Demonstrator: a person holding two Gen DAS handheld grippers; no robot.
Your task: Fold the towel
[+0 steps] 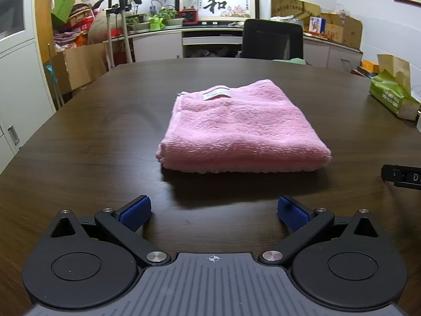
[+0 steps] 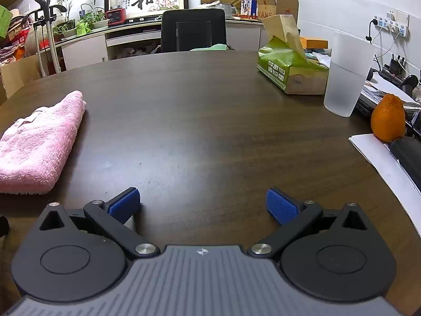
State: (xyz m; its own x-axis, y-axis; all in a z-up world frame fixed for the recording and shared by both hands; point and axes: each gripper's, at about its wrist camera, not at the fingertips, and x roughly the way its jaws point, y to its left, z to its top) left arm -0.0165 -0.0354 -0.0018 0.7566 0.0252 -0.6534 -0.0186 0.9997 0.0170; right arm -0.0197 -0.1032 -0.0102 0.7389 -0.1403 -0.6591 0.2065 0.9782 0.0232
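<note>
Towel (image 1: pixel 242 126), pink, is lying folded in a thick rectangle mid-table, white label at its far edge, near fold facing us. We are holding the left gripper (image 1: pixel 214 212) just short of that fold, jaws spread wide, nothing between them. We are keeping the right gripper (image 2: pixel 202 204) off to the towel's right over bare wood, jaws also spread, gripping nothing. Dark wooden table (image 2: pixel 210 110) is giving open room ahead. Tissue box (image 2: pixel 292 71), frosted cup (image 2: pixel 344 79) and orange (image 2: pixel 388 121) are crowding its right edge; black office chair (image 2: pixel 193 30) is sitting beyond.
</note>
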